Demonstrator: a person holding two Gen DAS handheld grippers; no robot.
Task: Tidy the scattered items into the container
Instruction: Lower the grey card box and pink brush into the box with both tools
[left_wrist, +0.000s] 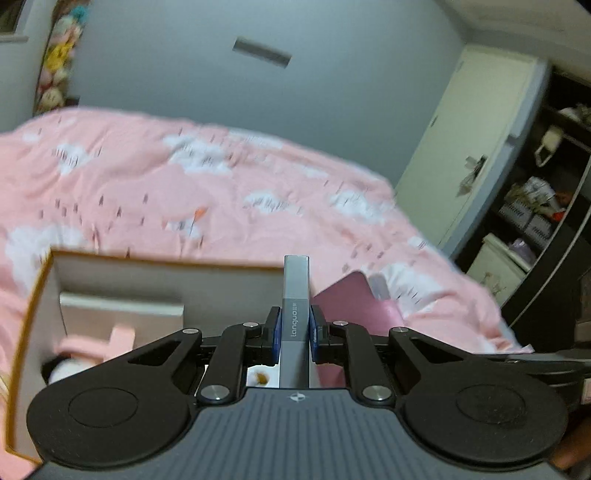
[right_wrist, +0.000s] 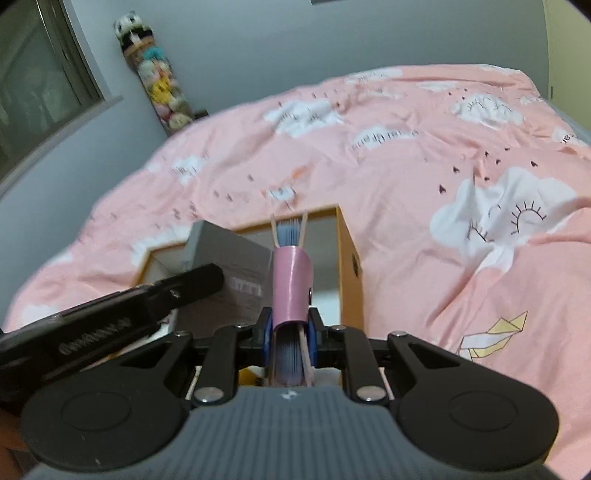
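My left gripper (left_wrist: 295, 326) is shut on a slim grey box (left_wrist: 295, 295) that stands on end between its blue pads, over the near right part of the open cardboard container (left_wrist: 40, 288). The container is white inside with orange edges and lies on the pink bed; a pink item (left_wrist: 110, 339) and a white and black soft thing (left_wrist: 66, 369) lie in it. My right gripper (right_wrist: 291, 328) is shut on a pink notebook (right_wrist: 291, 284) with blue page edges, above the container (right_wrist: 349, 258). The grey box (right_wrist: 229, 262) hangs just left of it, held in my left gripper's fingers (right_wrist: 192, 286).
A pink duvet with white clouds (right_wrist: 406, 155) covers the bed all around the container. A stack of plush toys (right_wrist: 159, 77) stands in the far corner beside a window (right_wrist: 37, 85). A white wardrobe door (left_wrist: 472, 140) and dark shelves (left_wrist: 546, 206) stand beyond the bed.
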